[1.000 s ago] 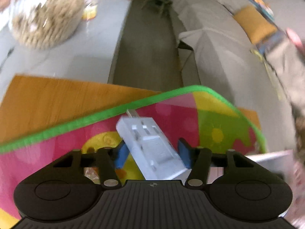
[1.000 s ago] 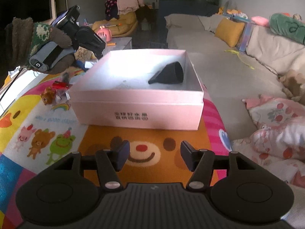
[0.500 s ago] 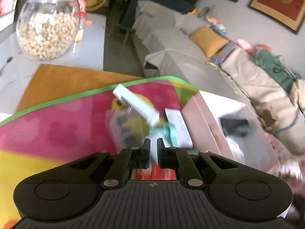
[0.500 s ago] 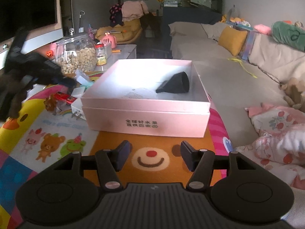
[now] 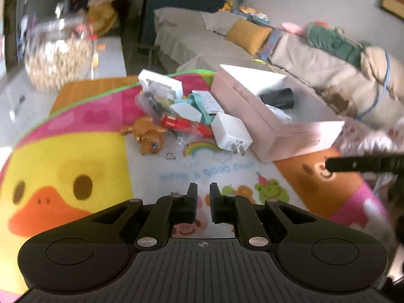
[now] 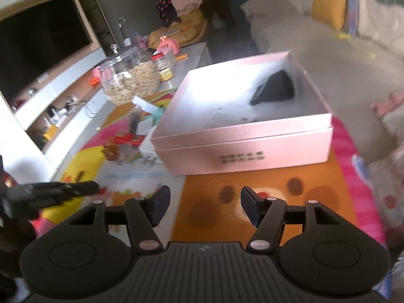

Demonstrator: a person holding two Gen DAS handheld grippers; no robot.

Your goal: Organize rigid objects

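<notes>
Left gripper point(image 5: 201, 194) hovering over the cartoon play mat point(image 5: 75, 156), fingers drawn together with nothing between them. Right gripper point(image 6: 203, 203) held above the bear-face patch of that mat, fingers apart, having just opened a little wider, empty.

Landmark: pink box point(image 5: 277, 128), open-topped, pale inside, printed dark characters on its front wall (too small to read). Inside it, toward the far side, a black cone-shaped piece point(image 6: 275, 89).

Just beside the box's left wall, a heap of small rigid things: white plug adapter point(image 5: 231, 131) with two metal prongs, nearest the box; red packet point(image 5: 184, 123) left of it; teal-and-white clip piece point(image 5: 199, 106) behind; white flat block point(image 5: 161, 84) at the far end. Further left of the box, apart from the heap, a brown toy animal point(image 5: 149, 136) lying on its side.

Well beyond the box, a glass jar point(image 6: 131, 78) of pale nuts.
</notes>
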